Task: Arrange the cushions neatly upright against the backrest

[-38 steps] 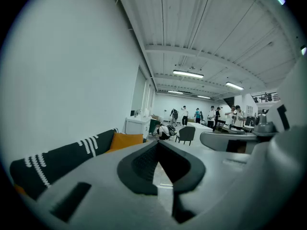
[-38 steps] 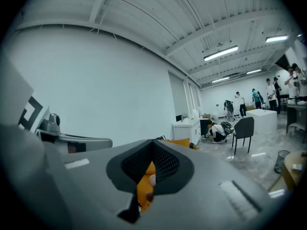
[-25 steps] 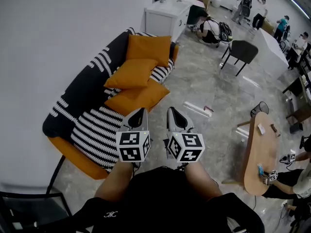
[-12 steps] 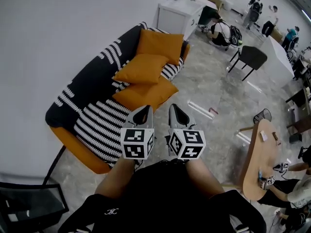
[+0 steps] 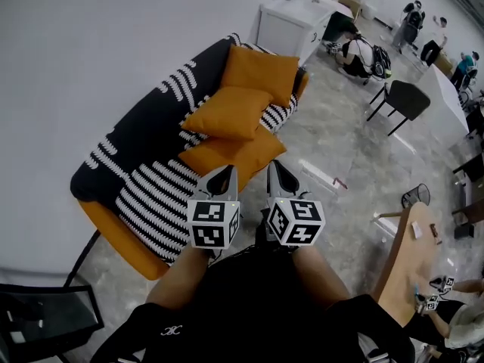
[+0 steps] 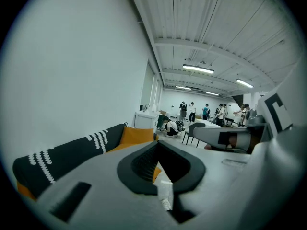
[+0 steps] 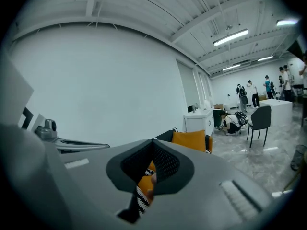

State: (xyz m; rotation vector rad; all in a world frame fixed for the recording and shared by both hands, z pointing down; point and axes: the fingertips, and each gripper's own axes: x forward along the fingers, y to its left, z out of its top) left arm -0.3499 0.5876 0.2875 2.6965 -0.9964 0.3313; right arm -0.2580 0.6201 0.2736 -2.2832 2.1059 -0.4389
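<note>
Beyond the right claw (image 5: 274, 166) lie 3 cushions (image 5: 231, 112).

We see a sofa (image 5: 151, 199) standing on a grey marbled floor (image 5: 333, 138), its back along a white wall (image 5: 91, 44). Its seat wears a black-and-white striped cover over an orange base, and the backrest (image 5: 144, 127) is black with white stripe patches. 3 orange cushions sit toward its far end. The far cushion (image 5: 261, 72) stands upright. The middle cushion (image 5: 231, 112) lies tilted, overlapping the near cushion (image 5: 231, 155), which lies flat on the seat, reaching its front edge.
</note>
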